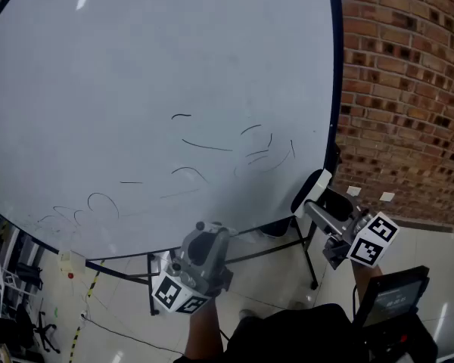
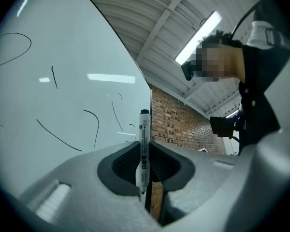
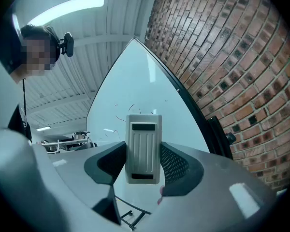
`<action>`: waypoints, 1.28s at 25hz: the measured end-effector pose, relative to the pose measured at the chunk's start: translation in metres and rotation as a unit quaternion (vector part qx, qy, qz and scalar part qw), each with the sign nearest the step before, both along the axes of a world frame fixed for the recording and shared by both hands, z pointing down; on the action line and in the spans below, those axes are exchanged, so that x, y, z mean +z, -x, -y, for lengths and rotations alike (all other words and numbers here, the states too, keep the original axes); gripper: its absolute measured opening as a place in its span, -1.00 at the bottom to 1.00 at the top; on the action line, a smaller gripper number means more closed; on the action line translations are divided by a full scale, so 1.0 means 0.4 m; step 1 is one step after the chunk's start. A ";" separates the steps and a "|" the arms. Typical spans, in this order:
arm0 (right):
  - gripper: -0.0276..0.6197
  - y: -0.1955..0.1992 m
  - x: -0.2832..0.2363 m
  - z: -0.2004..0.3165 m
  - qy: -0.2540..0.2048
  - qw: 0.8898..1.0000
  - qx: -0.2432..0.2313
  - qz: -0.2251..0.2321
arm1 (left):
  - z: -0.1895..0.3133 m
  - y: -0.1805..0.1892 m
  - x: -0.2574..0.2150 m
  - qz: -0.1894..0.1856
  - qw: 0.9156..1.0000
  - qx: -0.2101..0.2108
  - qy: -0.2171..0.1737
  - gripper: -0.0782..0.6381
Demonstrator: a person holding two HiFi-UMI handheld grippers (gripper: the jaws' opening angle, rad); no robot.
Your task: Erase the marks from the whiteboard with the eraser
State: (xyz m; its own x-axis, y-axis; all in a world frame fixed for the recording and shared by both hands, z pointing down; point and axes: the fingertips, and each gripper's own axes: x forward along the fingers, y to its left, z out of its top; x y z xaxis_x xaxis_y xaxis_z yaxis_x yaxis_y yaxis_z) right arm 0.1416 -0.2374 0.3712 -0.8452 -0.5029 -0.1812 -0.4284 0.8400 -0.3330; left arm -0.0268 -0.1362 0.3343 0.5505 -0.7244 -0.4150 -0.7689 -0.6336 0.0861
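left hand-held gripper clamps marker | right hand-held gripper grips eraser | whiteboard — black marks

Red brick wall, pale floor, strip light overhead.

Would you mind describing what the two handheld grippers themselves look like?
Both the left gripper and right gripper have grey moulded plastic bodies whose jaws are lined with black ribbed pads. Each carries a white cube printed with black square markers.
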 end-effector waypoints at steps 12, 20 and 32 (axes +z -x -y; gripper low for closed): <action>-0.21 0.157 -0.055 -0.050 -0.025 0.997 0.075 -0.019 | -0.044 0.184 -0.047 0.000 0.998 0.064 -0.026 -0.62; -0.21 0.129 -0.047 0.013 -0.017 0.992 0.113 -0.050 | -0.026 0.187 -0.052 -0.013 0.996 0.080 -0.028 -0.62; -0.21 0.061 -0.127 0.140 -0.029 0.987 0.150 -0.039 | 0.004 0.187 -0.065 -0.004 0.998 0.060 -0.035 -0.62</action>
State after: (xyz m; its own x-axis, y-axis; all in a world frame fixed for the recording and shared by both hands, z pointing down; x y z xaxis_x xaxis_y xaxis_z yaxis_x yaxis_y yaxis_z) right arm 0.1171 -0.2933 0.3204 -0.6715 -0.7238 -0.1586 -0.6837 0.6878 -0.2440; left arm -0.1015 -0.1379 0.3085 0.6285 -0.6224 -0.4665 -0.6864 -0.7259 0.0437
